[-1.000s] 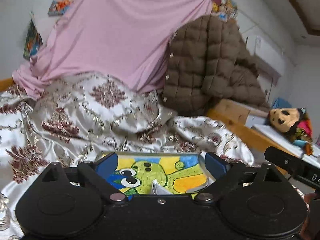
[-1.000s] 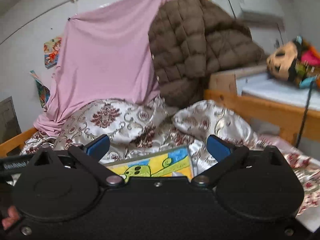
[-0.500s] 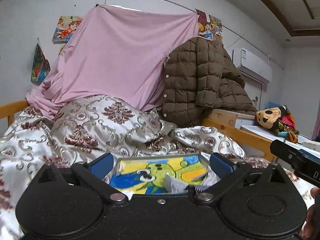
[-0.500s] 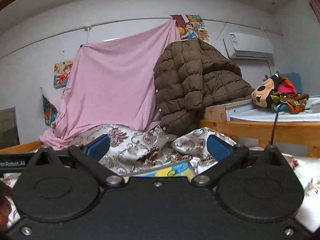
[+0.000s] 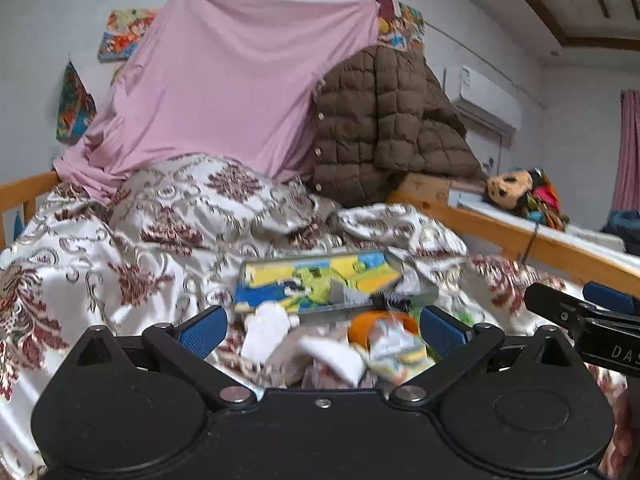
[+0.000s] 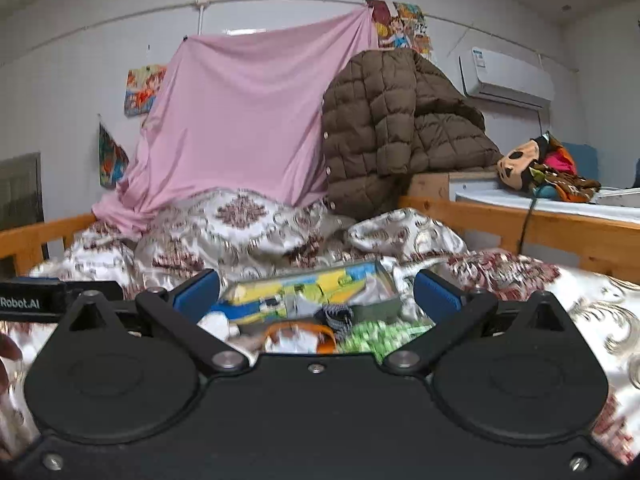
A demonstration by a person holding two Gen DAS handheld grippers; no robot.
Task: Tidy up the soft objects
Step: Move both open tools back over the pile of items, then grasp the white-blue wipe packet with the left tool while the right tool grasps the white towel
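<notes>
Left gripper is seen spread wide, jaws having just been opening; nothing is pinched between the pads, only loose items lying beyond and below them. Right gripper is likewise released, blue pads well apart with nothing clamped. Ahead of both grippers a colourful cartoon-printed box is resting on the patterned quilt; its print is motion-blurred and its contents are hard to make out. Nearer the left gripper, a pile of soft objects is partly hidden by the gripper body: white cloth pieces, something orange-rimmed, a printed piece, all smeared. From the right wrist the same heap is cut off by the gripper frame; a green bundle and an orange ring are just visible. Further back, a pink sheet is hung against the wall with a brown quilted jacket to its right. A plush toy is lying well off to the right on a separate surface beyond the wooden rail. The right gripper's tip is seen at the right edge of the left view, mostly cut off.
</notes>
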